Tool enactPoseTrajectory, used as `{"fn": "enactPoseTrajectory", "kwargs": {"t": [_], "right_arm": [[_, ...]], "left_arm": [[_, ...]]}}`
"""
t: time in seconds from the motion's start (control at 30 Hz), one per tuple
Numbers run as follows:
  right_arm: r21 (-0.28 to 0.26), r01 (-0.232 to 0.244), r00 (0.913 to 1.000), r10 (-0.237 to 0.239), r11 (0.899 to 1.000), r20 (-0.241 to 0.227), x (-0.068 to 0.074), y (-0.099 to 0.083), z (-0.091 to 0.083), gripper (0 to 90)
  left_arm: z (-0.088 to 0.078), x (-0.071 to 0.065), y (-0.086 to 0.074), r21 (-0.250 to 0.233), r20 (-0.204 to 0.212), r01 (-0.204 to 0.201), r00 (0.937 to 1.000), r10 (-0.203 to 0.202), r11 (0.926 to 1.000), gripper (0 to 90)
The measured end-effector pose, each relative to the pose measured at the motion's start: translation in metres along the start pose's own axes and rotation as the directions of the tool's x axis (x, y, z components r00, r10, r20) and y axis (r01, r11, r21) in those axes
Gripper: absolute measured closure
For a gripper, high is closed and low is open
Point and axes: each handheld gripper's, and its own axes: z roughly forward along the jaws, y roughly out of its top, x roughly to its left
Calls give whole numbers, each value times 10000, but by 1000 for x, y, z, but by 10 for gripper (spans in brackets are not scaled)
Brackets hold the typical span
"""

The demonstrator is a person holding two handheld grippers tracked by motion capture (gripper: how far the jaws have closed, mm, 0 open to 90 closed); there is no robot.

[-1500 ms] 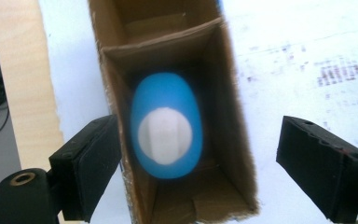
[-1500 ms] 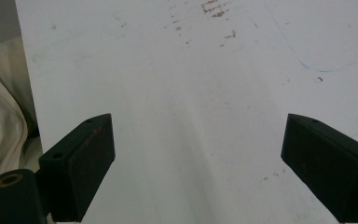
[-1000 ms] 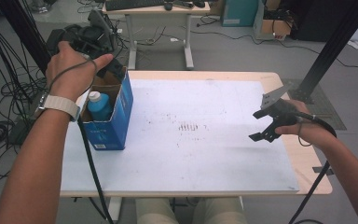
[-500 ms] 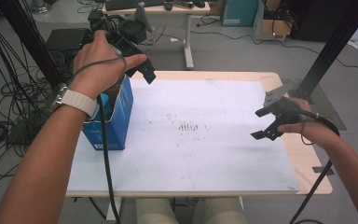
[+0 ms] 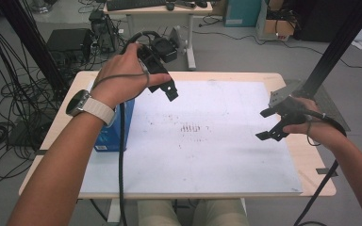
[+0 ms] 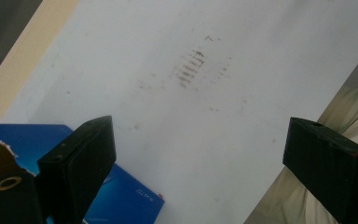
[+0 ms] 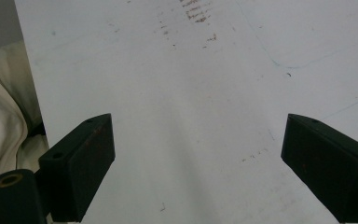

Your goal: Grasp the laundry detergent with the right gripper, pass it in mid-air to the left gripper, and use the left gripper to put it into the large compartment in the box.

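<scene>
My left gripper point(image 5: 169, 90) hangs above the back left part of the white sheet point(image 5: 207, 160), just right of a blue carton point(image 5: 115, 134). Its jaws stand open with nothing between them. In the left gripper view the left gripper point(image 6: 200, 128) looks down on the sheet, with the blue carton point(image 6: 126, 196) at the lower left beside one jaw. My right gripper point(image 5: 267, 124) hovers low over the sheet's right side, open and empty. In the right gripper view the right gripper point(image 7: 198, 123) has only bare sheet between its jaws.
The sheet covers most of a wooden table point(image 5: 318, 186) and bears brown smudges point(image 5: 191, 128) near its middle. My left forearm crosses over the carton and hides its inside. Cables and black equipment point(image 5: 70, 40) lie on the floor at the left, and a desk point(image 5: 160, 12) stands behind.
My left hand has swung right and slightly down, from over the carton to over the sheet. The white bottle with a blue cap seen in the carton is now hidden by my forearm. The right gripper stayed put.
</scene>
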Motion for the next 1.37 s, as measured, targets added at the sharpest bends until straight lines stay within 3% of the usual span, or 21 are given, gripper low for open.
{"fn": "enactPoseTrajectory", "kwargs": {"t": [0.27, 0.37, 0.67, 1.37], "right_arm": [[-32, -114, 9999, 114, 9999, -29, -2, -1, -1, 93], [-1, -48, 10000, 48, 10000, -32, -3, 0, -2, 93], [-147, -82, 10000, 82, 9999, -24, -3, 1, -2, 93], [-173, 9, 10000, -11, 9999, -93, -1, 1, 1, 93]], "left_arm": [[22, -10, 8, 167, 149, -668, 9977, 665, 9976, 100], [28, -14, 9, 224, 221, -739, 9971, 734, 9970, 101], [35, -14, 11, 125, 266, -665, 9975, 661, 9977, 102], [32, -14, 8, 104, 213, -387, 9990, 385, 9992, 102]]}}
